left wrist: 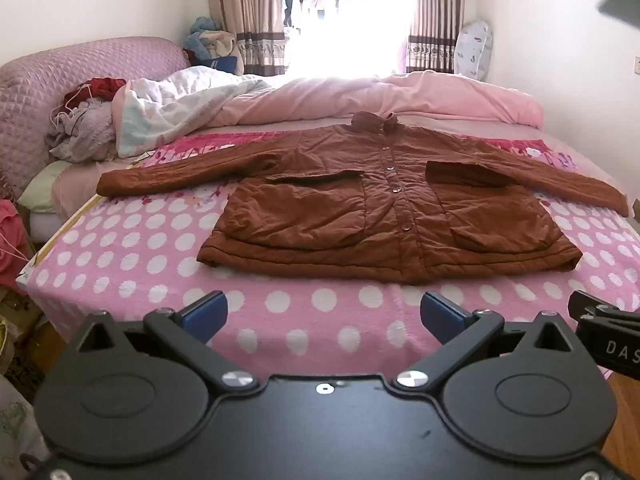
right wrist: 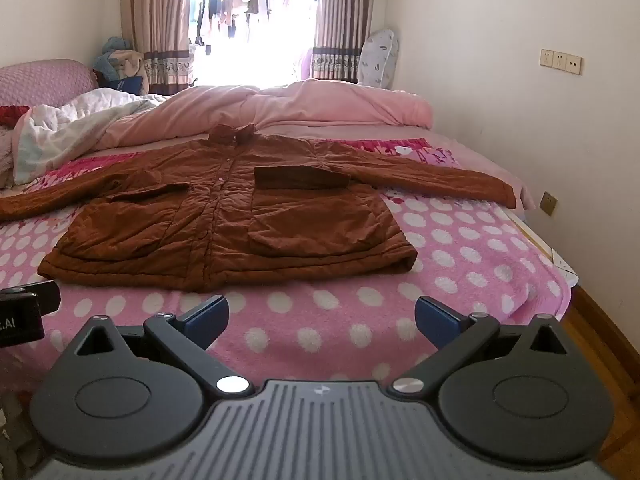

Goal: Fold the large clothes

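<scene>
A large brown padded jacket lies flat and buttoned on the pink polka-dot blanket, sleeves spread out to both sides, collar toward the window. It also shows in the right wrist view. My left gripper is open and empty, hovering above the blanket just short of the jacket's hem. My right gripper is open and empty, likewise short of the hem, to the right of the left one.
A rumpled pink duvet and white quilt lie behind the jacket. A clothes pile sits at the quilted headboard on the left. The wall and wooden floor are to the right of the bed.
</scene>
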The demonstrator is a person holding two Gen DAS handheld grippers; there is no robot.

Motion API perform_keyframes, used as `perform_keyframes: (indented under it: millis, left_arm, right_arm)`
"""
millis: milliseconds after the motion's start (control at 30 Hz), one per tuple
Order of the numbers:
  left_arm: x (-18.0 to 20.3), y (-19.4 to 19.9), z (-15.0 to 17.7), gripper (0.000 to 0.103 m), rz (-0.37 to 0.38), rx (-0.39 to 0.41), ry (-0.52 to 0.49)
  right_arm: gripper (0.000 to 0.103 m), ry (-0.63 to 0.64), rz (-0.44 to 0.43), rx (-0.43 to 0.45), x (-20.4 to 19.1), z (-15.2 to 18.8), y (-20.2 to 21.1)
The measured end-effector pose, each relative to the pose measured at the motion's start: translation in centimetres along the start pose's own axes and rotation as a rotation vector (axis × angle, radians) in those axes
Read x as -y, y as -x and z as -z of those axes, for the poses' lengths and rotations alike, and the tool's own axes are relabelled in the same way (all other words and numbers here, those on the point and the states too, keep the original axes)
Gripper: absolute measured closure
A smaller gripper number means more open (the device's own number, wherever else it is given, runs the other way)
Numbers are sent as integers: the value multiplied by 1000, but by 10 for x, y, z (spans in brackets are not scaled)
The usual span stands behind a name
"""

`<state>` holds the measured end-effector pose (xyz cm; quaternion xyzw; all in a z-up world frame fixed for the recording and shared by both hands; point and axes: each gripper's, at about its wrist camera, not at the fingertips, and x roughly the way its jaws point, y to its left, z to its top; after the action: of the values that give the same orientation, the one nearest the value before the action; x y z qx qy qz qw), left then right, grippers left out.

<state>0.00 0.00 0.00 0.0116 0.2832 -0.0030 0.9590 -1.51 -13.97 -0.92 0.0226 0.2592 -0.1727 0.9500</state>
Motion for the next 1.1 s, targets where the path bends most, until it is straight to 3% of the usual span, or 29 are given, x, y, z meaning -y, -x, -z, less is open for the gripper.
perform_keyframes:
  millis: [1100]
  left_arm:
    - [-1,2,-1,0,2,0,2]
  right_arm:
    - [0,-5,-4,-2,0,0,1]
